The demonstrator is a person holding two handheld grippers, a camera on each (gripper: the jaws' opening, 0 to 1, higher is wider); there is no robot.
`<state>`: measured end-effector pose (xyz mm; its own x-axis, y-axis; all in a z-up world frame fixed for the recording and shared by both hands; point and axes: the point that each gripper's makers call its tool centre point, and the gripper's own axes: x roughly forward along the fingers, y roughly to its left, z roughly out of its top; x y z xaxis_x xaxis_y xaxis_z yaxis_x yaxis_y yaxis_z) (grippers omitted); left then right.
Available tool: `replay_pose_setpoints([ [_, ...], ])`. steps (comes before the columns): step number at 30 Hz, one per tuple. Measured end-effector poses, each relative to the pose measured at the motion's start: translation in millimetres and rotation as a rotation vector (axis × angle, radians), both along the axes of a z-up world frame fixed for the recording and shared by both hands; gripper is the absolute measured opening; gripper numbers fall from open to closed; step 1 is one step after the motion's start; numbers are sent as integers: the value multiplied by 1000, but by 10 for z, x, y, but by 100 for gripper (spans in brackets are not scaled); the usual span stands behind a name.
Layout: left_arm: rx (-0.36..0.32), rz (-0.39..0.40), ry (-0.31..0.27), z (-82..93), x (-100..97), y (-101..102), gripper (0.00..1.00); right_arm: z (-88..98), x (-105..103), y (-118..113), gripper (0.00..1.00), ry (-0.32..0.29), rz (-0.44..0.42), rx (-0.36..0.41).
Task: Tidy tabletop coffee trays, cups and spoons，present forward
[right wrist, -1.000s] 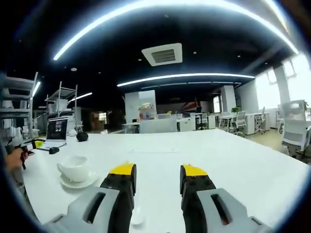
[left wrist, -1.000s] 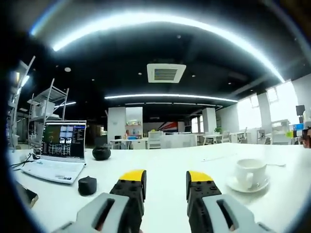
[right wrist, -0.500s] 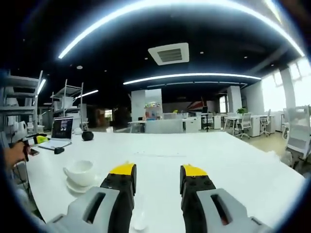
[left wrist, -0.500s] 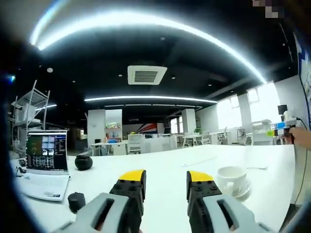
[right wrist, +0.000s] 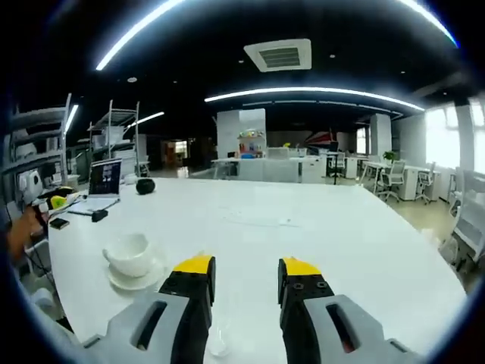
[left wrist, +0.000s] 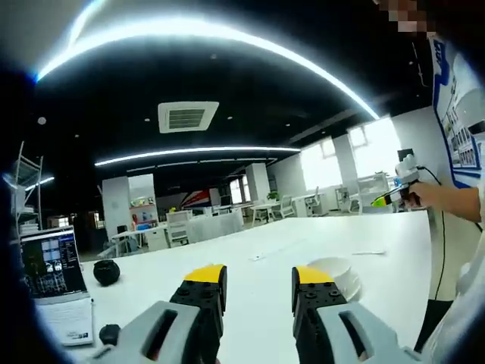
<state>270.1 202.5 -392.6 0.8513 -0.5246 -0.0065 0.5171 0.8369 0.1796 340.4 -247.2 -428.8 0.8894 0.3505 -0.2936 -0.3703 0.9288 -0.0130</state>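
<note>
Both grippers, left (left wrist: 258,284) and right (right wrist: 241,274), hover with fingers parted and empty (nothing grasped); the cup (right wrist: 130,253) on its saucer (right wrist: 135,276) near the desk's (right wrist: 318,235) left edge risks tipping under a careless approach.

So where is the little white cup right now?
In the right gripper view, the white cup sits on its saucer on the white table, left of the right gripper's fingers.

White cup (right wrist: 130,253) upright on saucer (right wrist: 135,276), spoon (right wrist: 216,345) seemingly nearby
</note>
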Motion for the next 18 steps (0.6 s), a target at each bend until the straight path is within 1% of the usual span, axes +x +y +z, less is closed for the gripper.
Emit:
replay_pose_setpoints([
  [3,15,-9,1,13,-32,-7,36,-64,69,32,32,40,10,-20],
  [6,24,-5,-7,51,-55,23,36,-123,138,46,32,66,12,-36],
  [7,24,2,-14,70,-56,43,36,-173,146,54,32,98,16,-40],
  [9,25,-6,-11,79,-65,46,36,-228,183,78,32,134,25,-43],
  [11,32,-7,-10,75,-75,46,36,-304,194,103,32,181,41,-66],
  [13,40,-15,-4,64,-92,33,36,-343,219,143,31,200,60,-94],
  [14,43,-22,-2,57,-108,18,36,-389,212,170,31,229,72,-116],
  [18,50,-44,7,25,-148,-40,36,-476,255,237,30,260,91,-173],
])
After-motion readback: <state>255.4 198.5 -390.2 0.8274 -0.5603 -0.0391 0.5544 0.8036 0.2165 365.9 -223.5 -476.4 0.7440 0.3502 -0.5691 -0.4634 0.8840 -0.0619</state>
